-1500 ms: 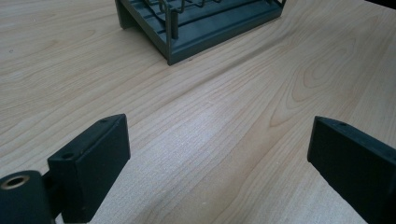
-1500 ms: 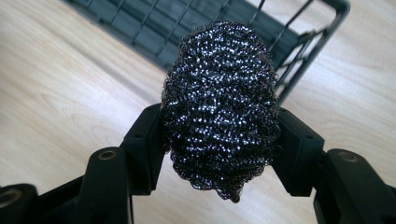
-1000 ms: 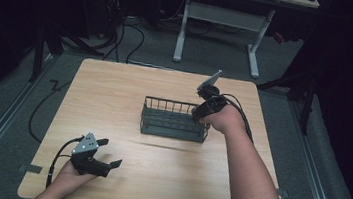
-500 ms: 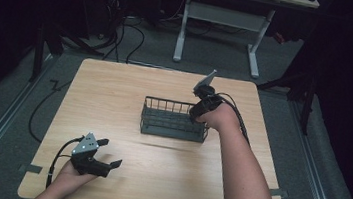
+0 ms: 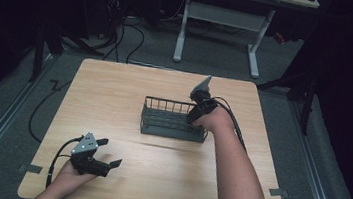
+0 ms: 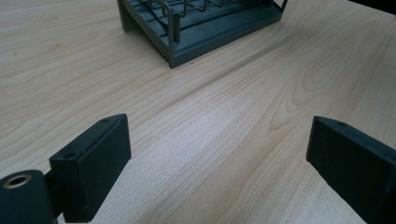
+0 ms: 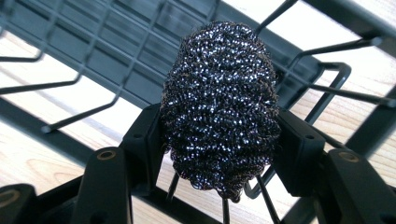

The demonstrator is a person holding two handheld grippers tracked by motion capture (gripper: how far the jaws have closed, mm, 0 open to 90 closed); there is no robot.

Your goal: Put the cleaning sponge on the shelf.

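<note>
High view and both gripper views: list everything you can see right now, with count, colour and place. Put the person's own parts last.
Table: one, light wood, centre of the high view.
Wire rack: one, dark grey, on the table right of centre.
Steel wool scrubber: one, dark and shiny, clamped between the right gripper's jaws over the rack.
White desk frame: one, beyond the table's far edge.
Floor cables: several, black, on the grey floor behind the table.
Tape pieces: two, grey, on the floor at the table's near corners.
Left gripper: one, black with a grey plate, jaws apart, near the table's front-left edge.
Right gripper: one, black, at the rack's right end.
Forearms: two, entering from the bottom.
</note>
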